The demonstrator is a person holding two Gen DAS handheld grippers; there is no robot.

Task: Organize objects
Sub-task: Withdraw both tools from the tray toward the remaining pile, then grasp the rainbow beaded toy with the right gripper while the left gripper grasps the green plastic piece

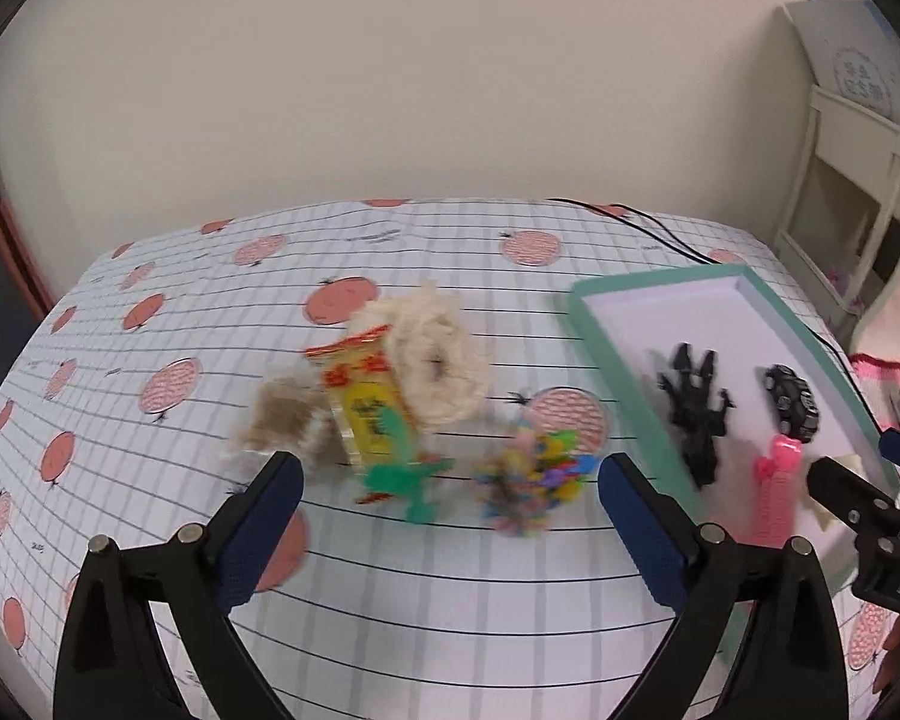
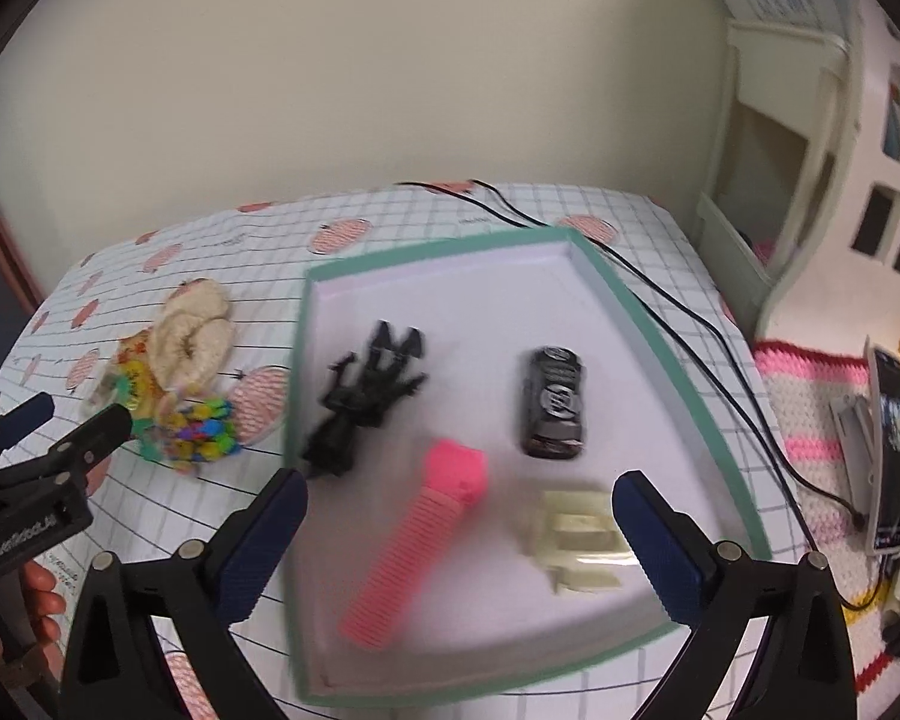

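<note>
Both grippers' fingers stand wide and empty: the left gripper (image 1: 450, 468) faces the loose pile (image 1: 402, 402) at mid-frame on the tabletop (image 1: 150, 480), the right gripper (image 2: 459, 492) hangs over the tray (image 2: 624, 294). Because the packet (image 1: 369, 414), fluffy ring (image 1: 438, 360) and beads (image 1: 531, 474) touch or overlap, a careless grasp could likely snag two things or scatter the beads.

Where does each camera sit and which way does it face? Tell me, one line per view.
Left wrist: on the left gripper, open, facing the loose toy pile; right gripper at the right edge.
Right wrist: on the right gripper, open, over the tray; left gripper and a hand at the left edge.
Shared: tray, black toy car, pink comb, toy pile.
</note>
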